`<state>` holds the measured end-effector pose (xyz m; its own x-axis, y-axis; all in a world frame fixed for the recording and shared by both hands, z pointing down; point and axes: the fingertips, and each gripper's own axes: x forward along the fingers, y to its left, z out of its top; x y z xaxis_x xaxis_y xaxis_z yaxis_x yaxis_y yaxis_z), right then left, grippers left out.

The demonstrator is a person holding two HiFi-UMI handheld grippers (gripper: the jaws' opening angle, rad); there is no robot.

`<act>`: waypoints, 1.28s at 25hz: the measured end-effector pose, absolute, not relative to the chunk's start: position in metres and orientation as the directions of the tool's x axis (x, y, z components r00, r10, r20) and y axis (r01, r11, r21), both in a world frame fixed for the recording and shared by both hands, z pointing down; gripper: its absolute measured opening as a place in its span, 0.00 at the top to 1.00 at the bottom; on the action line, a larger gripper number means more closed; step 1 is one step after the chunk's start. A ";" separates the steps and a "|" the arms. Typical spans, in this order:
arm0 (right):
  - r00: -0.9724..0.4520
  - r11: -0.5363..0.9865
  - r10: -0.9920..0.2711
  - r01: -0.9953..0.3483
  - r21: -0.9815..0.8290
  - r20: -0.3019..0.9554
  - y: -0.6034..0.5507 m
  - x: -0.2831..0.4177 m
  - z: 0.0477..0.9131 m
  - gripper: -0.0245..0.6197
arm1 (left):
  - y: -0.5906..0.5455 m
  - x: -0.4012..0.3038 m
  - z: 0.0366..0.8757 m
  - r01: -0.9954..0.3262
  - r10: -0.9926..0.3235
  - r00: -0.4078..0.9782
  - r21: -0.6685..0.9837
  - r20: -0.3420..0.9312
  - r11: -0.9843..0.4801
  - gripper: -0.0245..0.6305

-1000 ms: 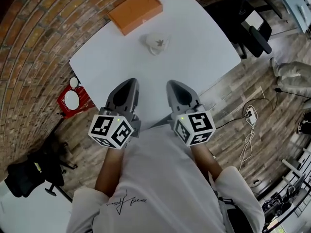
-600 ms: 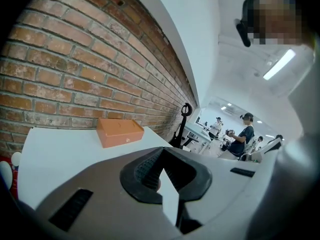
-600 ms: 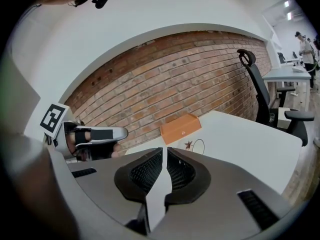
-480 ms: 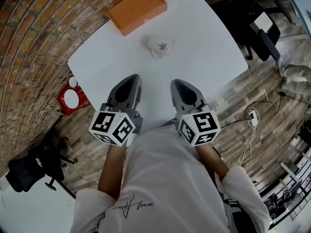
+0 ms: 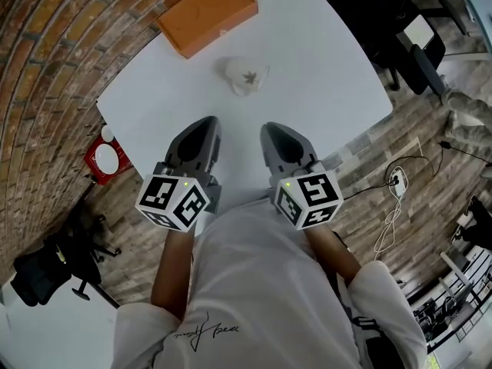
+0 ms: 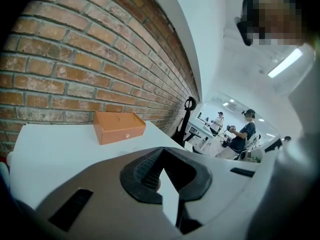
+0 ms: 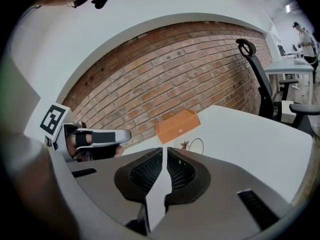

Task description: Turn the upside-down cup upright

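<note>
Cup (image 5: 244, 76) is white with brown leaf print.

The cup (image 7: 187, 145) seems mostly hidden behind the right hand-held gripper (image 7: 164, 150).

White table (image 5: 323, 60): orange box (image 5: 206, 14) at far edge, white cup (image 5: 246, 75) nr centre, apart.

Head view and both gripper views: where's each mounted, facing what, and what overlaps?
Head view: on the person's head, steeply down at table, cup, orange box; shows left gripper, right gripper, forearms, shirt.
Left gripper view: on that gripper, along its shut jaws toward box and brick wall.
Right gripper view: on that gripper, along its shut jaws toward cup, box; left gripper shows.
Shared: box in all three.
</note>
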<state>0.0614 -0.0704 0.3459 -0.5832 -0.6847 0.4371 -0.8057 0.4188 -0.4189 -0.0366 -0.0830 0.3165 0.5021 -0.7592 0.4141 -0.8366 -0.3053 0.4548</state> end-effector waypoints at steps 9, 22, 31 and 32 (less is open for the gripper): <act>-0.601 0.427 -0.654 -0.795 -0.432 0.459 -0.090 0.051 0.360 0.93 | -0.100 -0.043 0.329 -0.839 -0.754 0.493 0.466 0.433 -0.282 0.95; -0.600 0.409 -0.631 -0.796 -0.447 0.491 -0.116 0.047 0.375 0.93 | -0.124 -0.042 0.349 -0.824 -0.718 0.520 0.493 0.463 -0.278 0.95; -0.574 0.372 -0.647 -0.812 -0.451 0.501 -0.134 0.054 0.386 0.93 | -0.141 -0.037 0.365 -0.821 -0.691 0.534 0.495 0.486 -0.286 0.95; -0.569 0.364 -0.651 -0.815 -0.451 0.503 -0.135 0.054 0.387 0.93 | -0.143 -0.038 0.367 -0.823 -0.696 0.527 0.498 0.487 -0.275 0.95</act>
<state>0.0544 -0.1354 0.3867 -0.5687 -0.6511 0.5027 -0.8151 0.3641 -0.4507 -0.0383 -0.1427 0.3666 0.5274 -0.6962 0.4869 -0.8226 -0.2751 0.4977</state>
